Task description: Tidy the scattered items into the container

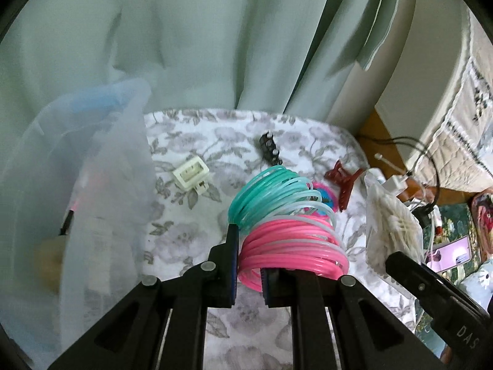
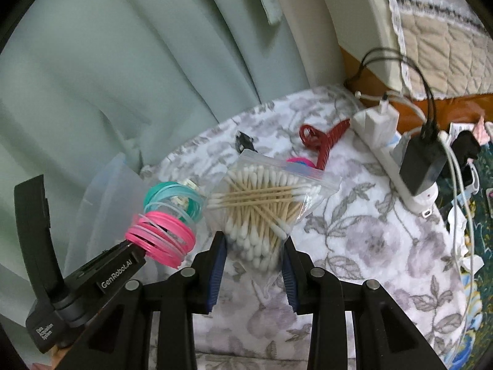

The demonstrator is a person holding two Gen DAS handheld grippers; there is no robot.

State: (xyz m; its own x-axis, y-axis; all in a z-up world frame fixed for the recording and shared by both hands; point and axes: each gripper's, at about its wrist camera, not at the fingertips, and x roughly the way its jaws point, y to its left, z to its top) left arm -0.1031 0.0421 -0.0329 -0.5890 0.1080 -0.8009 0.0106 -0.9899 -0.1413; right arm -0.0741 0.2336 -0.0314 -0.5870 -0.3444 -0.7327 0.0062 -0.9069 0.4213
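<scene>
Left wrist view has the left gripper closed on a stack of thin pink and teal plastic bangles, the pink end pinched between its blue-padded fingers and the teal end reaching forward above the floral-printed cloth surface. Just left of it stands the translucent plastic container, with blurred items inside. Farther ahead on the cloth lie a white rectangular clip, a small dark hair clip and a dark red claw hair clip. Right wrist view shows the right gripper clamping the lower corner of a clear zip bag of wooden-stemmed cotton swabs, lifted off the cloth, directly right of the bangles. A white power strip with plugged chargers sits at the right edge.
</scene>
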